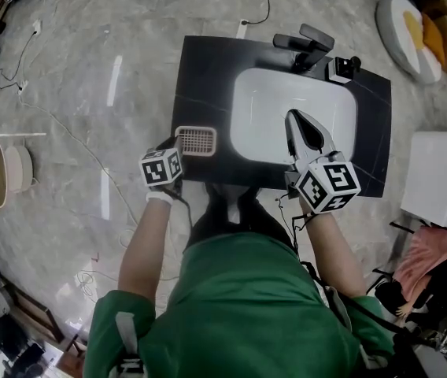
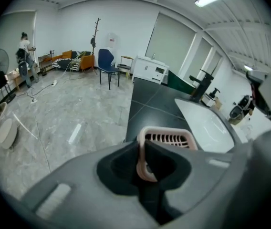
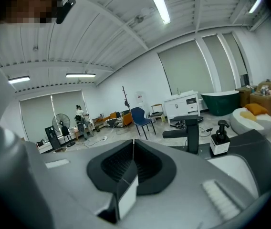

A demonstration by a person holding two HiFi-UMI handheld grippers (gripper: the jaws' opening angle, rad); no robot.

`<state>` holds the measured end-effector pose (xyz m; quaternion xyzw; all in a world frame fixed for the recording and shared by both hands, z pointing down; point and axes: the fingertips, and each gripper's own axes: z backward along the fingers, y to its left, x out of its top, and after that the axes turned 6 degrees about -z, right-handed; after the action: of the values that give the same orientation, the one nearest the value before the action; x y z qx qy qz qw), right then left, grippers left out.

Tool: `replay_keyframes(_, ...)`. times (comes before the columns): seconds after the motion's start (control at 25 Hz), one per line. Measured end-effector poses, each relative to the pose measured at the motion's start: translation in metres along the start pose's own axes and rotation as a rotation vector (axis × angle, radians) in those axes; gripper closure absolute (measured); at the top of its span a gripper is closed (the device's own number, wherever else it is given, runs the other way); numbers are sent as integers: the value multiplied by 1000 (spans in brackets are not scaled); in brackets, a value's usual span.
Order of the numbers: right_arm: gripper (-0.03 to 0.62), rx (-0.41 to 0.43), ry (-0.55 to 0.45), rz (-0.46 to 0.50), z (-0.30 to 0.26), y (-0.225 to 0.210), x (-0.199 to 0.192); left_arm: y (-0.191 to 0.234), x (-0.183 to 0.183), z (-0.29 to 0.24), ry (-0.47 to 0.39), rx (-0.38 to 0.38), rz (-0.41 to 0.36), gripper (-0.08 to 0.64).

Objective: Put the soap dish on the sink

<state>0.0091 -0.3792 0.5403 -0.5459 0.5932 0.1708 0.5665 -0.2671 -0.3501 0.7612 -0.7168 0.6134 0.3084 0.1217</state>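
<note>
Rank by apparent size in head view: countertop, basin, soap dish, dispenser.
1. countertop
2. basin
3. soap dish
4. dispenser
The last two are close. The soap dish is held nearer the camera, so their order is unsure.

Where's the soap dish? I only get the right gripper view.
Observer: In the left tongs, shut on the dish's near rim.
Operator: Over the sink?
Observer: Head view shows it over the black counter, left of the basin, grid side up.
Operator: Right tongs clear of it?
Observer: Yes. The right tongs hang over the basin, apart from the dish.
</note>
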Motion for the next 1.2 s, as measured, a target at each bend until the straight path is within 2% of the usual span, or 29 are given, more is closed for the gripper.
replay_keyframes(0.2, 584, -14, -4, -9, -2, -1, -4, 0, 5, 0, -12, 7, -17, 489)
replay_keyframes(0.32, 584, -22, -23, -3, 1, 1, 6, 4, 19, 14, -56, 29, -20, 480)
replay_keyframes(0.44, 584, -23, -45, 7, 3, 6, 19, 4, 54, 38, -142, 38, -53, 481)
replay_keyframes(0.64, 584, -16, -90, 36, 8, 20, 46, -19, 130, 82, -312, -59, -111, 506)
replay_keyframes(0.8, 584, -18, -124, 79, 14, 34, 74, -43, 182, 127, -438, -100, -136, 512)
replay_keyframes(0.96, 584, -1, -174, 110, 18, 50, 107, -62, 226, 173, -564, -116, -166, 514)
replay_keyframes(1.2, 584, 49, -302, 159, 28, 77, 153, -89, 277, 241, -730, -108, -232, 563)
